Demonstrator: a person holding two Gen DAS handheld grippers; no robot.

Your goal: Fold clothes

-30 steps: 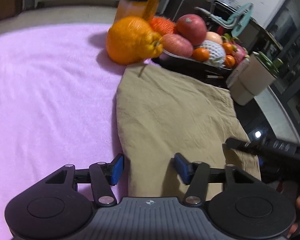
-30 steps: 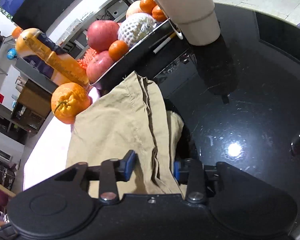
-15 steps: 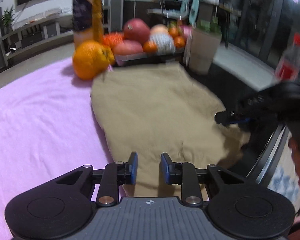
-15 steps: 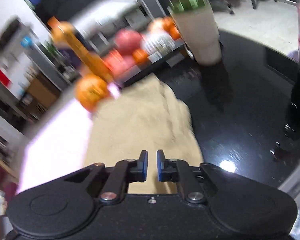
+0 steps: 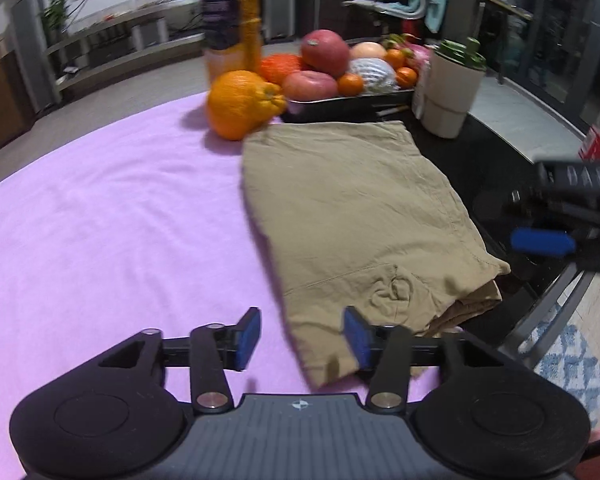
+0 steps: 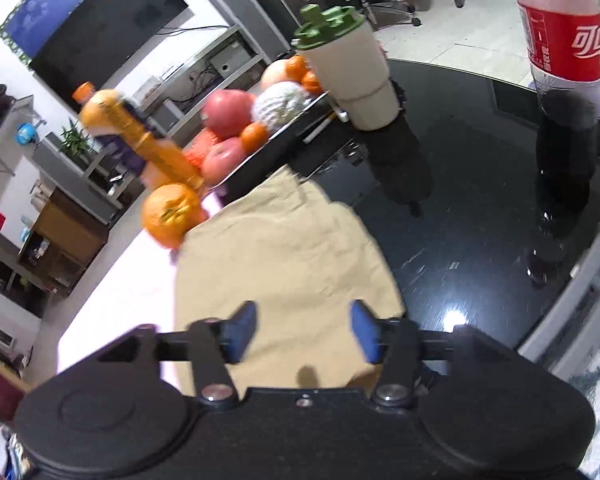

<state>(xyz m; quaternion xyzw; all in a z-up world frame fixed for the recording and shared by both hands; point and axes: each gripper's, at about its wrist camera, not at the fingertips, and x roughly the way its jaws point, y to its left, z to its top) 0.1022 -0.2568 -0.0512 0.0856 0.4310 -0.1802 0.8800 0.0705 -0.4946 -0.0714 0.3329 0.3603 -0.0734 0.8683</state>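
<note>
Left gripper (image 5: pixel 300 338): jaws narrow half a second ago, now wide, empty. Khaki garment (image 5: pixel 352 208) lies folded, straddling pink cloth (image 5: pixel 100 216) and black table (image 6: pixel 480 208). Right gripper (image 6: pixel 304 332): likewise reopened, empty. Both released; fold looks complete.

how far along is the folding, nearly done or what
Nearly done, it seems. The tan garment lies in a compact layered rectangle, partly on the pink cloth. Left gripper and right gripper are open, holding nothing. Left, at most: tidying the bunched near corner.
</note>
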